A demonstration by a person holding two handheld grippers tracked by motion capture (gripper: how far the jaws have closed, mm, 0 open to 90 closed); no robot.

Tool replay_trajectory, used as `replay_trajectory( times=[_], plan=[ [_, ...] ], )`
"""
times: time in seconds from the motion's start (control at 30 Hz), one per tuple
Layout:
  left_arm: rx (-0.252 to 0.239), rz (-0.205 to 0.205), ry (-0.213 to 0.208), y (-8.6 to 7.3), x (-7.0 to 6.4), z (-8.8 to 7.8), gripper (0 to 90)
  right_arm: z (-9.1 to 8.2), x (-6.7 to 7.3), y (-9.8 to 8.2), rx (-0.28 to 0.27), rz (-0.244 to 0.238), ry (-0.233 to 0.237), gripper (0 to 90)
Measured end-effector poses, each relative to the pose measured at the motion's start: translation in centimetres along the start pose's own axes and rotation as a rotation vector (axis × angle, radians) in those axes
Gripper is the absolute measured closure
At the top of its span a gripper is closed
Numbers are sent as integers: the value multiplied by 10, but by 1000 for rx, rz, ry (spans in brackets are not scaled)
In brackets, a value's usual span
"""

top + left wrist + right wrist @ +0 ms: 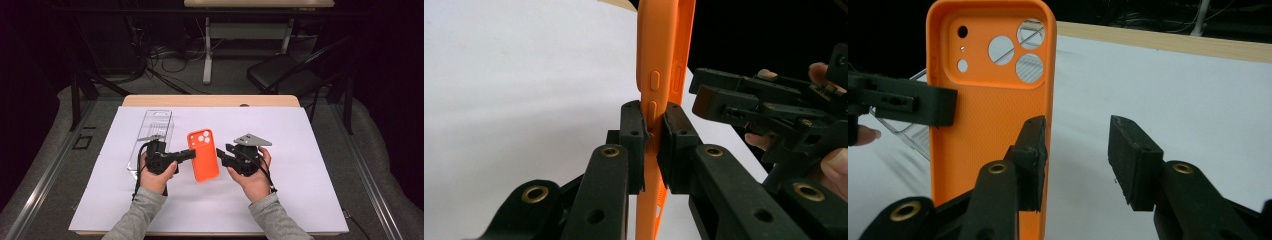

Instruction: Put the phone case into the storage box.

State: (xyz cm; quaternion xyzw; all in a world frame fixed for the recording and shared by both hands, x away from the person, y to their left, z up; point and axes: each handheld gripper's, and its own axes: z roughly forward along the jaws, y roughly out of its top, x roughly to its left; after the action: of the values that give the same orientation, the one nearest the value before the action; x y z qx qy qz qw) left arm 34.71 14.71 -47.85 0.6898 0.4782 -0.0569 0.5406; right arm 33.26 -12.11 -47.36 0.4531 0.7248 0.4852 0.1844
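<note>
At the far left I see a clear plastic box [150, 137], long, ribbed and glossy, lying on the matte white sheet [310, 200] that covers the wooden table [210, 100]. Next, my left gripper [189, 155] pinches the left rim of the orange case [203, 155], its black pads pressed tight on the edge just by the oval side buttons. The case is a soft-looking, fine-grained shell with rounded corners and round camera cutouts, held above the sheet's middle. On the right, my right gripper [221, 154] has its blocky, scuffed pads spread beside the case's right edge, gripping nothing.
</note>
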Motion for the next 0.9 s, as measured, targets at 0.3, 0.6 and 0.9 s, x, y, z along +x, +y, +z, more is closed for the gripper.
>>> replay_trajectory(
  times=[0.3,0.6,0.9],
  plan=[
    [-22,-9,14,2,5,-6,818,1,0,0,-7,-19,10,510],
    [-33,-10,12,4,8,-12,818,1,-2,0,7,-22,51,481],
    [-49,-4,15,6,11,-20,818,-1,-5,1,18,-50,104,530]
  ],
)
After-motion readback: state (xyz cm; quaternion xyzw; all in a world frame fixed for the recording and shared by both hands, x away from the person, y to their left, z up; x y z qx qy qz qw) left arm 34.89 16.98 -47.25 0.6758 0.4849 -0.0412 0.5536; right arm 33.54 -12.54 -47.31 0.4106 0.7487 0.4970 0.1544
